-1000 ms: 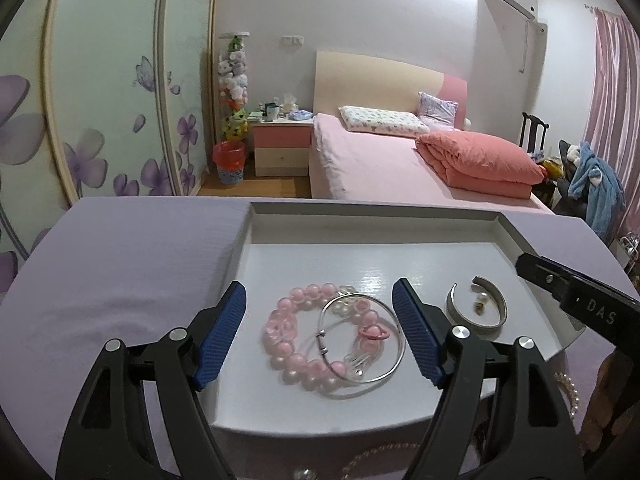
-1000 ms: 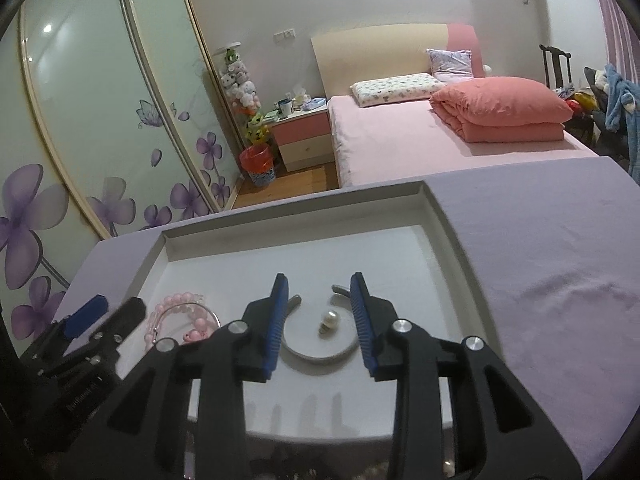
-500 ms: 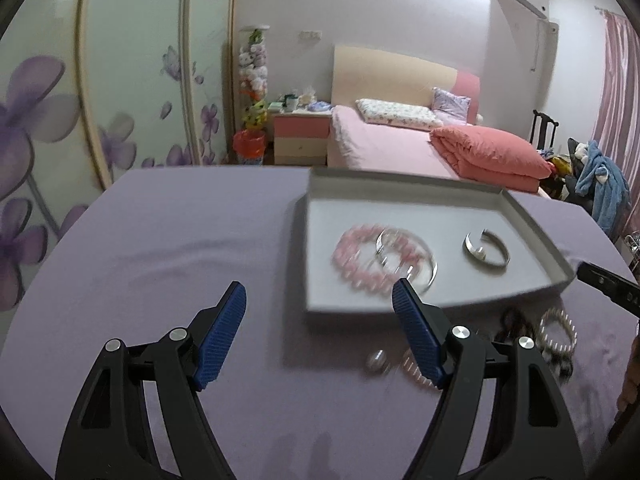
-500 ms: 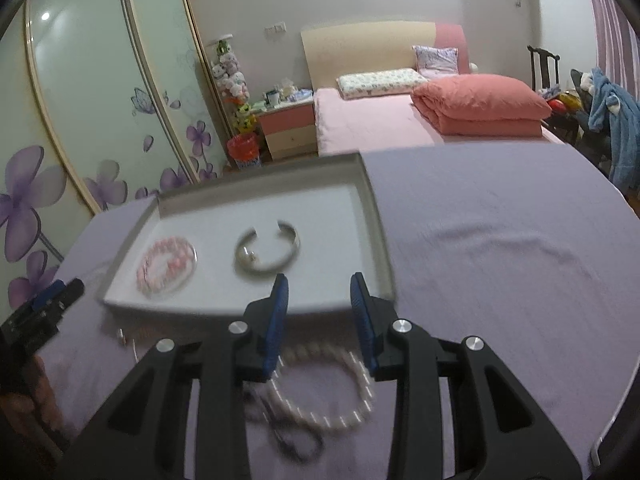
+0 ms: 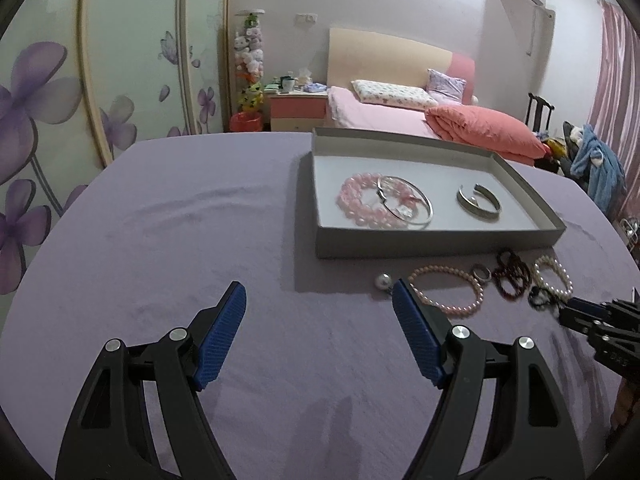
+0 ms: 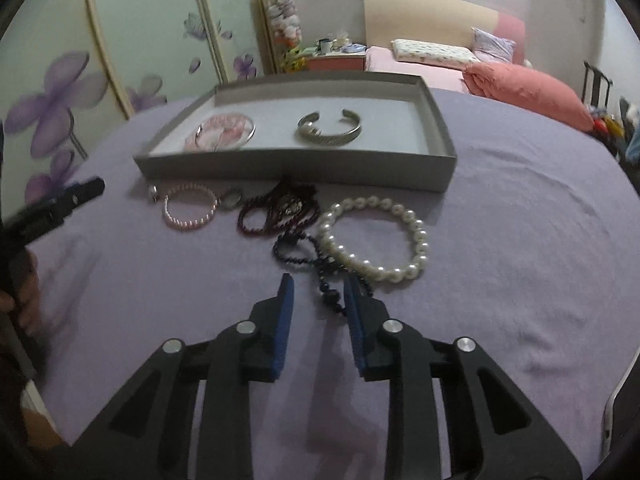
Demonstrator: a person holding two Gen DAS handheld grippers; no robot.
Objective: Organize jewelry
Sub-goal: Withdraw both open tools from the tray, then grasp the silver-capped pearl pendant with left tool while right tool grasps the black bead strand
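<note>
Right gripper [image 6: 318,286] jaws just narrowing, gap astride dark bead strand [image 6: 320,258], nothing gripped, left gripper [image 5: 318,304] wide, empty, both near grey tray [image 6: 296,166].

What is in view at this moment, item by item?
tray: 1, grey, on the purple cloth.
pink bead bracelet: 1, in the tray, left part.
thin silver bangle: 1, lying over the pink beads.
silver cuff: 1, in the tray, right of the bangle.
small pink pearl bracelet: 1, on the cloth before the tray.
loose pearl piece: 1, silvery white, beside that bracelet.
silver ring: 1, on the cloth.
dark red bead strand: 1, bunched.
dark blue bead strand: 1, its end between the right tongs' tips.
white pearl bracelet: 1, large beads.
left tongs: open, empty.
right tongs: narrowly open, just been closing.
</note>
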